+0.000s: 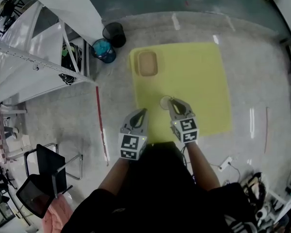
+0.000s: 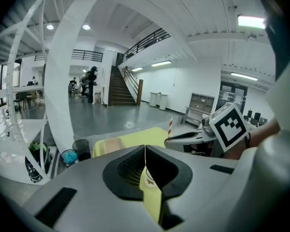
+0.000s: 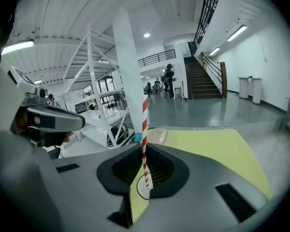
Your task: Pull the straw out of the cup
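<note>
Yellow bench (image 1: 203, 81) is the biggest thing, and it stands on a shiny grey floor (image 1: 63, 110). I will say where things are from the clear cup (image 1: 164, 102), which sits on the bench near the edge closest to the person.

Far beyond the cup and off to the left, on the floor past the bench corner, stand a black bin (image 1: 114, 34) and a blue bin (image 1: 104, 50), side by side. A tan tray (image 1: 147, 63) lies on the bench beyond the cup, a bit to the left.

The right gripper (image 3: 145, 153) is just above the cup. It is nearly closed, and it pinches a red and white striped straw (image 3: 145, 124). The straw stands straight up. Its low end shows over the round mouth of the cup. I cannot tell if that end is inside the cup or just above it.

The left gripper (image 2: 145, 151) is to the left of the cup and a bit nearer the person. Its tips touch each other, and it has nothing in it. It does not touch the cup.
</note>
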### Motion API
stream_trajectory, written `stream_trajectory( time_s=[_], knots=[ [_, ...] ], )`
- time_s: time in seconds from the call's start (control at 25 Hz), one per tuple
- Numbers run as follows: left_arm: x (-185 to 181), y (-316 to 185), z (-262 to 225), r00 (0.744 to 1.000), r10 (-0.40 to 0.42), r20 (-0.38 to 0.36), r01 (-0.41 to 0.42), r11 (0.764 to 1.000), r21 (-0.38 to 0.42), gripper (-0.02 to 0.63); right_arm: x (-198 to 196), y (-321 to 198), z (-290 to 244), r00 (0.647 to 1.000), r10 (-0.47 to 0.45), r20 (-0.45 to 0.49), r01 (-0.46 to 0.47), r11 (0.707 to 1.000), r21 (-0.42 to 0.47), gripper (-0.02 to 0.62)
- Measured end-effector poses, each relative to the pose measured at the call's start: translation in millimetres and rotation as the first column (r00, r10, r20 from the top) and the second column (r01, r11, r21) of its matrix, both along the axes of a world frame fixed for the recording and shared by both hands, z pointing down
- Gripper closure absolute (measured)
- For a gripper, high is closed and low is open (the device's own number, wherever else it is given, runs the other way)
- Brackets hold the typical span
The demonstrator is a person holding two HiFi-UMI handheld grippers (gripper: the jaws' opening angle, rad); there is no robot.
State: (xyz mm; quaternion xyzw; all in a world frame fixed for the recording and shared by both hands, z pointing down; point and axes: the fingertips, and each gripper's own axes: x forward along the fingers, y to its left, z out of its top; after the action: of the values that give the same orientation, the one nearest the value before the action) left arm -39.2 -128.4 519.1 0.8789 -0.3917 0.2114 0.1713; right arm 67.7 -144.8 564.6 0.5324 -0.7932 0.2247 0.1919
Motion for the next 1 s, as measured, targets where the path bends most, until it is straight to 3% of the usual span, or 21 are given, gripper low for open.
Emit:
stream_trajectory(
  time_s=[0.48, 0.76, 1.0],
  knots=[
    [-11.8, -4.3, -37.7, 0.993, 0.095, -0.069, -0.089, 0.992, 0.088, 0.560, -17.7, 23.7, -69.4, 0.993, 0.116, -0.025, -0.113, 0.988, 0.104, 0.557],
    [-23.1, 7.2, -48.4, 0.983, 0.147, -0.111, -0.133, 0.983, 0.125, 0.560, -30.7, 44.5, -103.0, 0.975, 0.220, -0.026, -0.211, 0.959, 0.188, 0.557],
    [-15.1, 14.2, -58.0, 0.967, 0.211, -0.143, -0.189, 0.969, 0.157, 0.560, -23.3, 64.1, -137.6, 0.954, 0.300, -0.003, -0.285, 0.912, 0.295, 0.557]
  ],
)
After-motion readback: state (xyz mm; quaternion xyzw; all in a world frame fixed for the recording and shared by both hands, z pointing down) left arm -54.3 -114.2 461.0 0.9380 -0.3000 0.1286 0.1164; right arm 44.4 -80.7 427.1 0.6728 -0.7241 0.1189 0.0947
